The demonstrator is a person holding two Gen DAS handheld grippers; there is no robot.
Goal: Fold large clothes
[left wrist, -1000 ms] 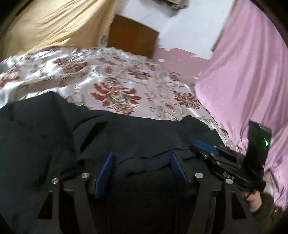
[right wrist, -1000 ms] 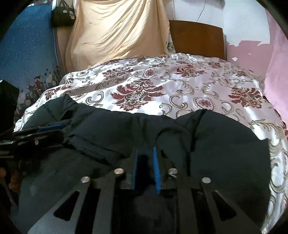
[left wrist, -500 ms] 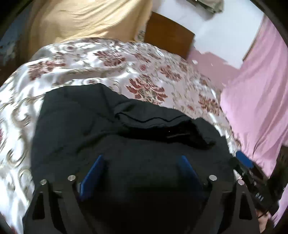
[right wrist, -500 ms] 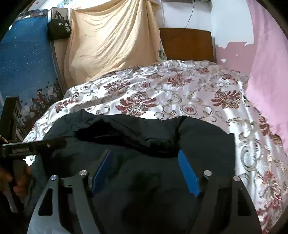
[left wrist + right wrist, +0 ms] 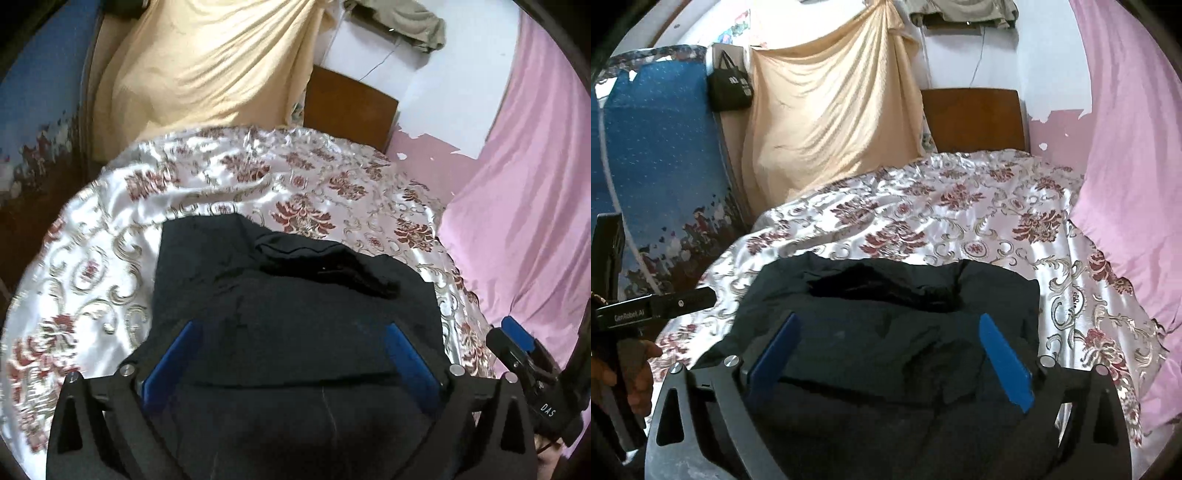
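Both pairs of fingers are spread wide and grip nothing. In the left wrist view the left gripper (image 5: 291, 350) hangs over the lower middle of the frame, its blue fingers (image 5: 173, 354) apart above dark cloth. The right gripper (image 5: 886, 350) does the same in its own view, fingers (image 5: 1004, 354) wide. Beneath both lies the garment (image 5: 295, 302), black, partly folded into a rough block in the lower centre of each frame, on the bed (image 5: 110, 229). A folded edge runs across just ahead of the fingers, and a rumpled dark ridge sits along its far side.

The garment looks soft and limp, likely light, so it should sag and shift when lifted. The satin bedcover looks slick, so the stack may slide on it. Best hold seems to be the near corners, pinching all layers together. The pink curtain (image 5: 1126, 147) fills the right of the frame.
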